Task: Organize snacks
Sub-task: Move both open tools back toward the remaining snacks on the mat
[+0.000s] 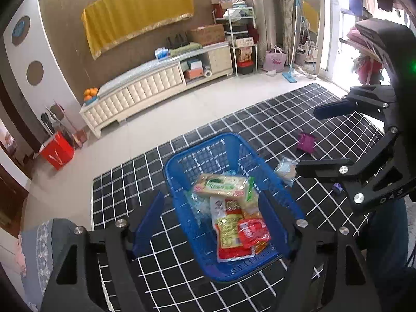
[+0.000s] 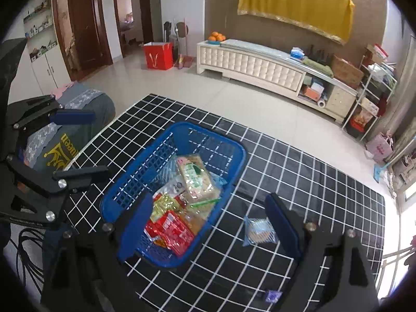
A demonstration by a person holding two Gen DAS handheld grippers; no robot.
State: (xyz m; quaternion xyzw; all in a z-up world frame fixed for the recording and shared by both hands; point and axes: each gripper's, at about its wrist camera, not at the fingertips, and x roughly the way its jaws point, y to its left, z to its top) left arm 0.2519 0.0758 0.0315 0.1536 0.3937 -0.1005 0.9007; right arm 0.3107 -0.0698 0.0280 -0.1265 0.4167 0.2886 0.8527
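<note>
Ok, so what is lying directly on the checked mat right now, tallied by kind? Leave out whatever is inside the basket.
Blue basket: 1
Clear-wrapped round biscuit: 1
Magenta packet: 1
Small purple wrapped sweet: 1
Total: 4

Both handheld grippers hang tilted downward, side by side, jaws apart and holding nothing. The left gripper (image 1: 215, 223) spreads its blue-padded fingers (image 1: 148, 223) wide in its own view. The right gripper (image 2: 208, 223) does likewise, each black linkage also showing at the edge of the other's camera.
</note>
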